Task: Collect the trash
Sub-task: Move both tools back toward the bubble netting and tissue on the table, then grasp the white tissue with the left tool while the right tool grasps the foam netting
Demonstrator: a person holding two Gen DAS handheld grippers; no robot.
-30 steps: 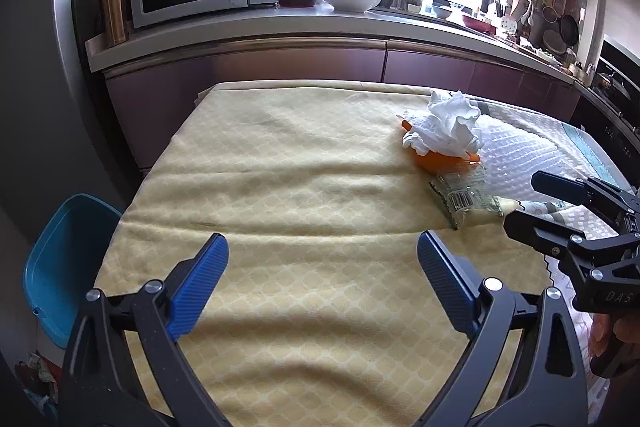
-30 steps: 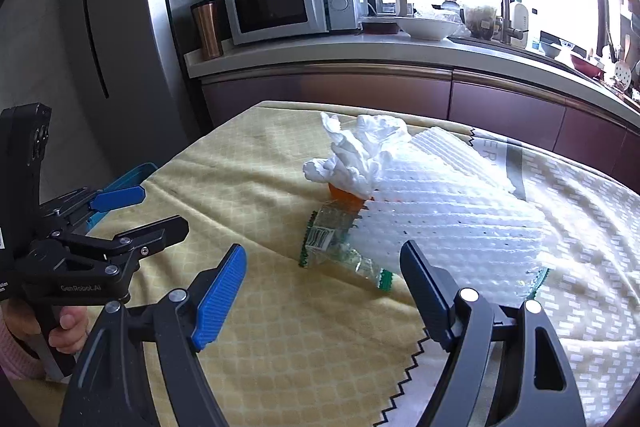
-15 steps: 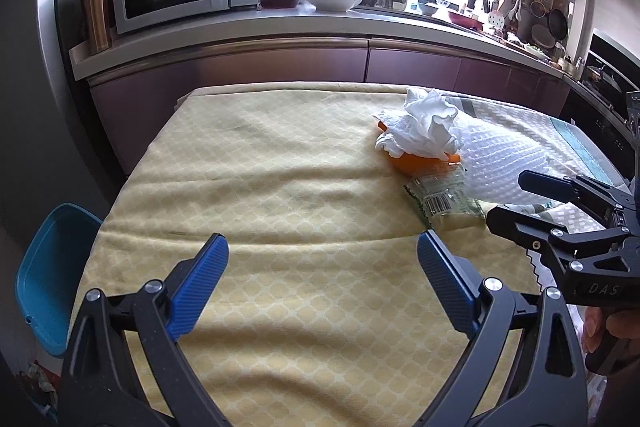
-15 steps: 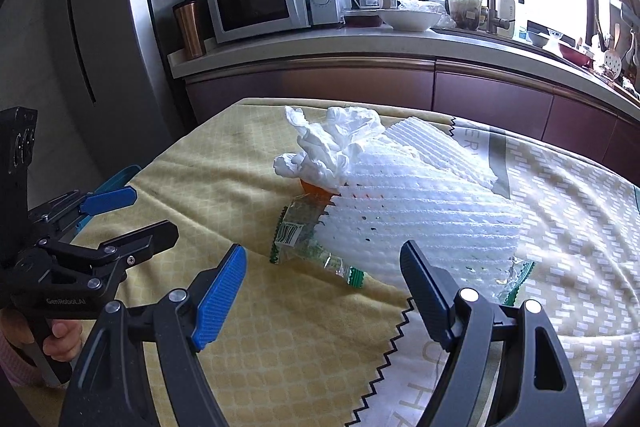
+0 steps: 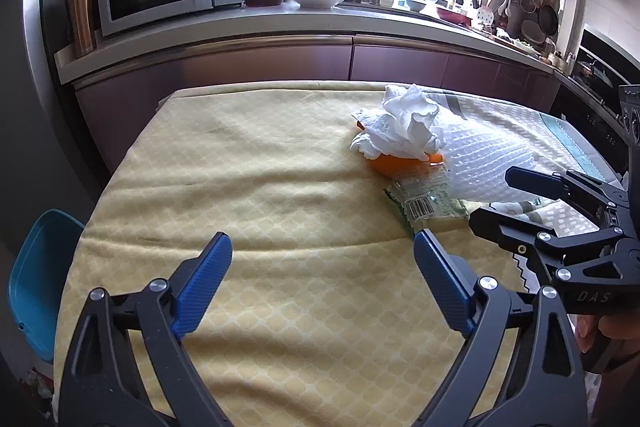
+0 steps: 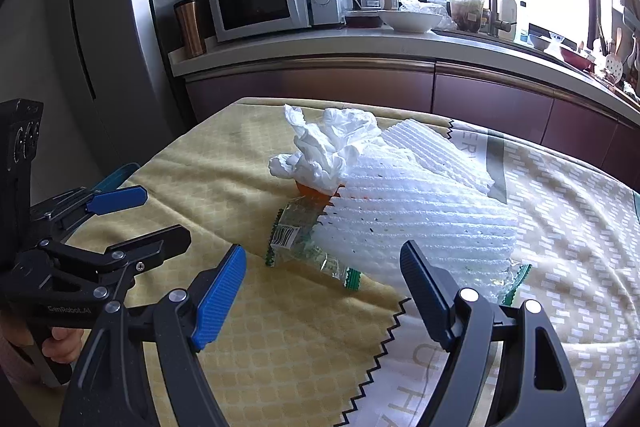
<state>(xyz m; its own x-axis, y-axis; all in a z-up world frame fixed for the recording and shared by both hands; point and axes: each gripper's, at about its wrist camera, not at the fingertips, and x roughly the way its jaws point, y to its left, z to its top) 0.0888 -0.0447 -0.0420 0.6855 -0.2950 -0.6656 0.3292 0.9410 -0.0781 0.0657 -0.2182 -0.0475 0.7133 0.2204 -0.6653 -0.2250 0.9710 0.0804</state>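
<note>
Two grippers, left [image 5: 322, 269] and right [image 6: 322, 283], hover wide open and empty over the yellow tablecloth [image 5: 260, 163]. Just ahead of the right one lie one wrapper [image 6: 298, 239], one foam sheet [image 6: 416, 211], one crumpled tissue [image 6: 324, 151] atop an orange piece [image 5: 394, 165].

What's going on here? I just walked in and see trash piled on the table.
A person holds a gripper in each hand over the yellow tablecloth. The left gripper and right gripper both have open jaws and hold nothing. The trash lies untouched in a pile: crumpled tissue on an orange peel, white foam netting and a clear wrapper. A blue bin stands beside the table.
</note>
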